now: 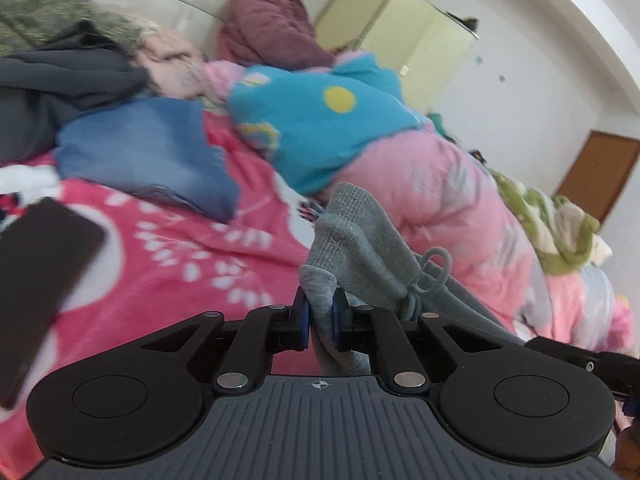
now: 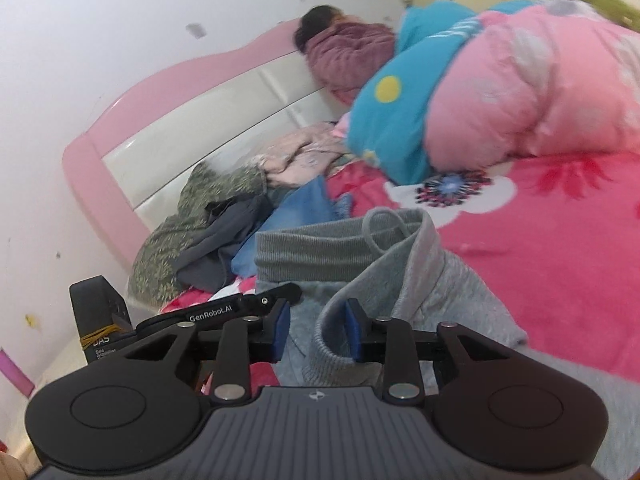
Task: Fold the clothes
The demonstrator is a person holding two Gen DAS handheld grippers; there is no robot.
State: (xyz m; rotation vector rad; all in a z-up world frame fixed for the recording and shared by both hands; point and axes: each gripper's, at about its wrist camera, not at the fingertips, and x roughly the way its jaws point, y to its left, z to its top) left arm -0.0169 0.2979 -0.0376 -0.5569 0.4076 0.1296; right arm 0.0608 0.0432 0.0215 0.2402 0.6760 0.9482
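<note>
Grey knit sweatpants [image 1: 360, 236] with a drawstring loop [image 1: 432, 272] lie bunched on the pink flowered bedspread [image 1: 168, 248]. My left gripper [image 1: 320, 312] is shut on a fold of that grey cloth, which is pinched between its blue pads. In the right wrist view the ribbed waistband [image 2: 332, 256] and drawstring [image 2: 384, 220] face me. My right gripper [image 2: 316, 328] stands open, its pads wide apart; a raised fold of the grey sweatpants [image 2: 420, 292] lies between them and touches the right-hand pad [image 2: 354, 328]. The left gripper's black body [image 2: 224, 312] shows just left of it.
Blue jeans [image 1: 152, 152], dark grey clothes [image 1: 60, 92] and an olive patterned garment [image 2: 192, 216] are piled near the pink headboard [image 2: 160, 84]. A pink and turquoise duvet [image 1: 360, 128] fills the far side. A person in a maroon jacket [image 1: 272, 20] sits against the headboard. A dark phone-like slab [image 1: 36, 280] lies at left.
</note>
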